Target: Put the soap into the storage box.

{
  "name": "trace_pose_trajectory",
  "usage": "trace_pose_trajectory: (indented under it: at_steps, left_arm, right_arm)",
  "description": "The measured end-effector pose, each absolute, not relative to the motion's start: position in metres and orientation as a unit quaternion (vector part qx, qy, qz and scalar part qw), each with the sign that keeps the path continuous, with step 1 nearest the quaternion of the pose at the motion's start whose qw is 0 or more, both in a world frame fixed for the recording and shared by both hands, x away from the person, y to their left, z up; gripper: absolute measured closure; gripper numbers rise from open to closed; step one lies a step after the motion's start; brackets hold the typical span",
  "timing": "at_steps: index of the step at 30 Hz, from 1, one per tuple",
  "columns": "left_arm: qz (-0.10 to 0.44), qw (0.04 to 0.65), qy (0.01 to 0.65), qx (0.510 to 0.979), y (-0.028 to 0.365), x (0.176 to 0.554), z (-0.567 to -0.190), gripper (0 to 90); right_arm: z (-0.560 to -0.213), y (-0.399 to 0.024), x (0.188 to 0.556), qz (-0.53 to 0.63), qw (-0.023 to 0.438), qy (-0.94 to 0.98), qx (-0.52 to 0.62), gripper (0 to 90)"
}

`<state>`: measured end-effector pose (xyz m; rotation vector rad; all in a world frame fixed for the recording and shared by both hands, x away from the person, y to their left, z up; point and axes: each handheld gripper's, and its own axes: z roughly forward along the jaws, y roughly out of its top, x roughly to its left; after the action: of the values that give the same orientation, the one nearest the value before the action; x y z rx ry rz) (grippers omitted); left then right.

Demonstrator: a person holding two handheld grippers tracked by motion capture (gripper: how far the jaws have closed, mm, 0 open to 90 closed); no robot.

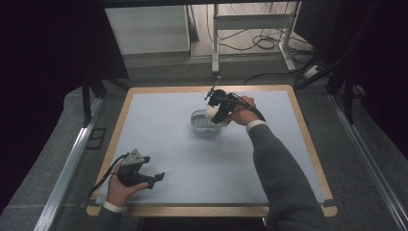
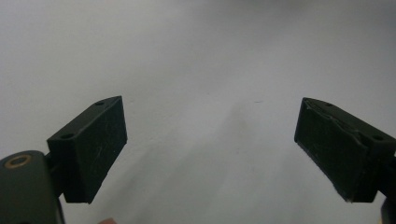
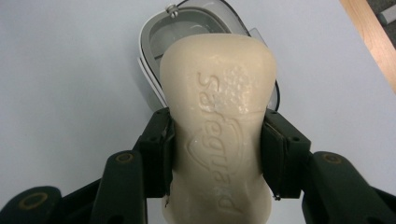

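Observation:
A cream bar of soap (image 3: 219, 135) with raised lettering is clamped at its waist between the jaws of my right gripper (image 3: 217, 151). In the high view that gripper (image 1: 215, 114) hangs over the right end of a white oval soap dish (image 1: 201, 121) on the pale mat, with the soap (image 1: 210, 112) a pale lump at its tip. The dish (image 3: 187, 28) lies just beyond the bar's far end in the right gripper view. My left gripper (image 1: 157, 178) rests low near the front left of the mat, open, with bare mat between its pads (image 2: 93, 144).
The pale mat (image 1: 202, 163) covers a wooden-edged table (image 1: 293, 96). Beyond the far edge stand a white cabinet (image 1: 146, 29), a metal table frame (image 1: 252, 29) and loose cables (image 1: 264, 43) on the floor. Grey carpeted ledges flank both sides.

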<state>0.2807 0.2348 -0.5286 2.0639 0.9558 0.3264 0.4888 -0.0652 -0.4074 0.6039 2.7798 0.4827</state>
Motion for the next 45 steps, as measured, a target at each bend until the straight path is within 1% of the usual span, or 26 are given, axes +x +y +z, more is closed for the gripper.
trace_pose_trajectory:
  at_steps: [12, 22, 45]
  left_arm:
    - [0.128, 0.41, 0.379, 0.82, 0.234, 0.281, -0.53, 9.8]
    - [0.129, 0.41, 0.379, 0.82, 0.234, 0.281, -0.53, 9.8]
    - [0.127, 0.411, 0.379, 0.819, 0.234, 0.28, -0.529, 9.6]
  right_arm:
    - [-0.408, -0.064, 0.497, 0.168, 0.133, 0.955, 0.205, 49.6]
    - [-0.411, -0.054, 0.501, 0.169, 0.134, 0.958, 0.191, 49.6]
    - [-0.443, -0.025, 0.512, 0.141, 0.138, 0.972, 0.13, 49.5]
